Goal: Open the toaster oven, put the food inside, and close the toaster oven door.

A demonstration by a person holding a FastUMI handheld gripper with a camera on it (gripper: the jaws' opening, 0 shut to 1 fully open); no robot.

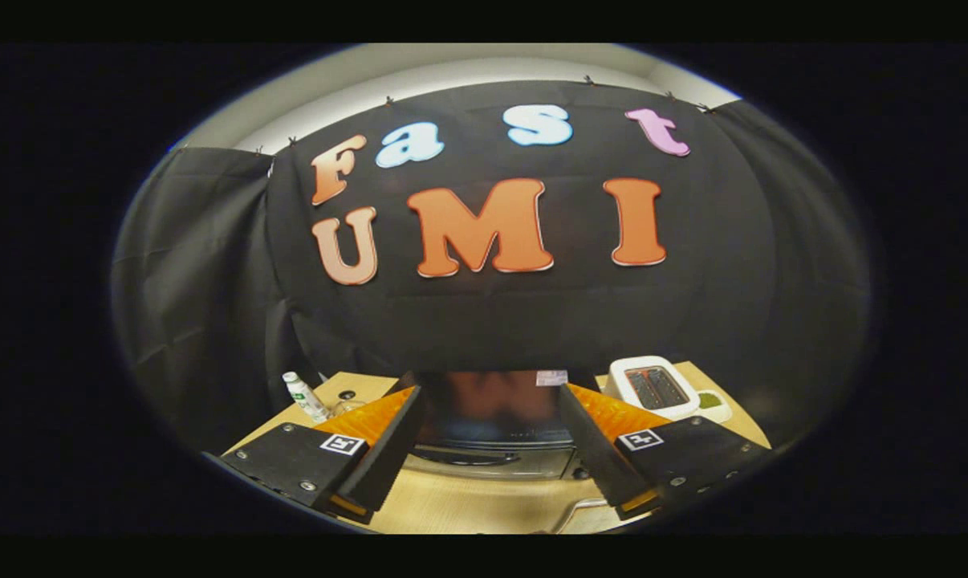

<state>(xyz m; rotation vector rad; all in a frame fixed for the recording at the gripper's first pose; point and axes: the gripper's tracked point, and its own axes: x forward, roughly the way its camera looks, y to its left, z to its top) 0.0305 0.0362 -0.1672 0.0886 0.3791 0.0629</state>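
Toaster oven (492, 425): lower centre of frame, on counter (468, 506), door closed. Rigid, heavy, hinged; smooth glass. Take hold at the door's handle bar (464, 457). Tool (488, 494): fingers spread wide, holding nothing, flanking the oven.

A light wooden tabletop (468, 506) is spreading beneath everything, its pale grain catching the light. A small white plastic bottle with a green label (305, 396) is leaning at a tilt near one back corner of the table, with a small clear glass object (344, 406) sitting just beside it. Toward the opposite back corner, a white two-slot pop-up toaster (652, 387) is standing upright, and a small white dish holding something green (712, 403) is sitting just beside it. Black cloth (211, 321) is hanging behind the table.
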